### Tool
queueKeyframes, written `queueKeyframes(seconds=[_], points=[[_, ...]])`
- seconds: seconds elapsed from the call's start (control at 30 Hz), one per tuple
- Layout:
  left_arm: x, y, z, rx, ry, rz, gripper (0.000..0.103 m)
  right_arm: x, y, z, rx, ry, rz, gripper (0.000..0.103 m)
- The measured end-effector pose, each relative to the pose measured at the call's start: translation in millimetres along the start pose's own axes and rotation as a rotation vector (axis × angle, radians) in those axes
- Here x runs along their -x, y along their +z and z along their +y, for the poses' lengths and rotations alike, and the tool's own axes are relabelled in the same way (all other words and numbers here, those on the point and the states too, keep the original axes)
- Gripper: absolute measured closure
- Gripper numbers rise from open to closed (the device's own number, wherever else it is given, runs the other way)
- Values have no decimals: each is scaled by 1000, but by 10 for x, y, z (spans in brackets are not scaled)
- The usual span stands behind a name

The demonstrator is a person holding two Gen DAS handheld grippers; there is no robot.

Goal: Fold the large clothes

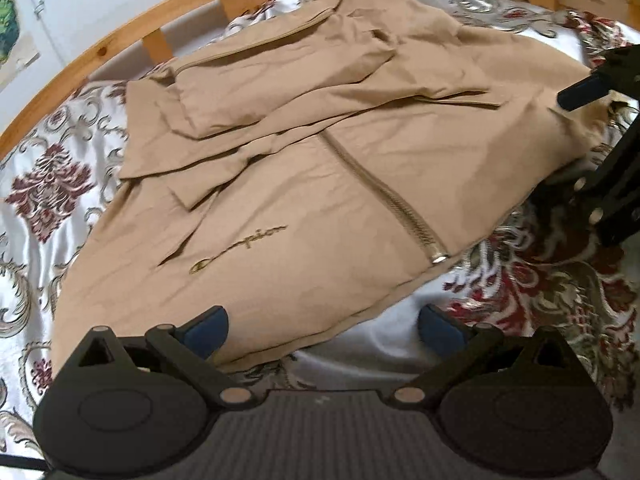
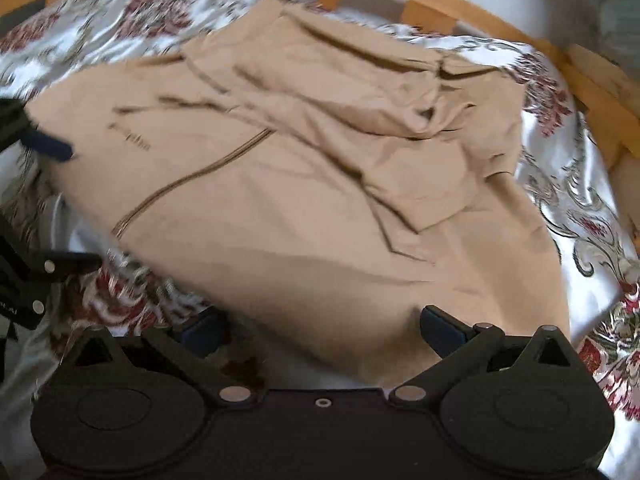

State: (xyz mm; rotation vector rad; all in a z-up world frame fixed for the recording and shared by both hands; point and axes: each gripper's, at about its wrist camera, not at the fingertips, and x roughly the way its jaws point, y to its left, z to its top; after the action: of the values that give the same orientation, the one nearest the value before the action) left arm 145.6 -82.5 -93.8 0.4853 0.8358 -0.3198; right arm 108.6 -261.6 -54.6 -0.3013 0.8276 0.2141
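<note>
the right wrist view is smeared with motion blur, so the embroidered logo (image 2: 130, 136) on the tan jacket (image 2: 304, 208) cannot be read there, and the left gripper (image 2: 48, 145) is cut off by the left edge so that only one blue fingertip shows and its jaw state cannot be told. in the left wrist view the right gripper (image 1: 580, 88) is likewise cut by the right edge, and the jacket's near hem (image 1: 224, 344) is hidden behind the left gripper's blue pad (image 1: 206, 334). the bedspread (image 1: 52, 192) under the jacket is hidden, and the wooden bed frame (image 1: 120, 36) runs out of both pictures.
</note>
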Motion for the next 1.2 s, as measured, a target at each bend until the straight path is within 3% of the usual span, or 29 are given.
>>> queueKeyframes(seconds=[0.17,0.47,0.67,0.73,0.83,0.97,1.0,1.1,1.2], points=[[20,45,113,22,72,0,0,36,74,-161,-58,-3,-90,1],[-13,160,222,5,163,-32,0,41,128,-323,-111,-31,-163,1],[-6,171,231,-53,255,-67,20,91,147,-343,-110,-56,-206,1],[1,190,283,-33,249,-66,23,96,149,-357,-115,-58,-217,1],[-15,229,358,-4,214,-56,37,59,145,-375,-115,-48,-204,1],[10,269,366,14,158,-73,70,7,74,-292,19,-2,-163,1],[21,275,360,16,149,-79,74,1,51,-245,50,13,-153,1],[31,264,367,37,145,-90,76,-54,3,-123,107,83,-91,1],[7,233,442,96,107,-85,76,-110,-30,6,173,13,-67,1]])
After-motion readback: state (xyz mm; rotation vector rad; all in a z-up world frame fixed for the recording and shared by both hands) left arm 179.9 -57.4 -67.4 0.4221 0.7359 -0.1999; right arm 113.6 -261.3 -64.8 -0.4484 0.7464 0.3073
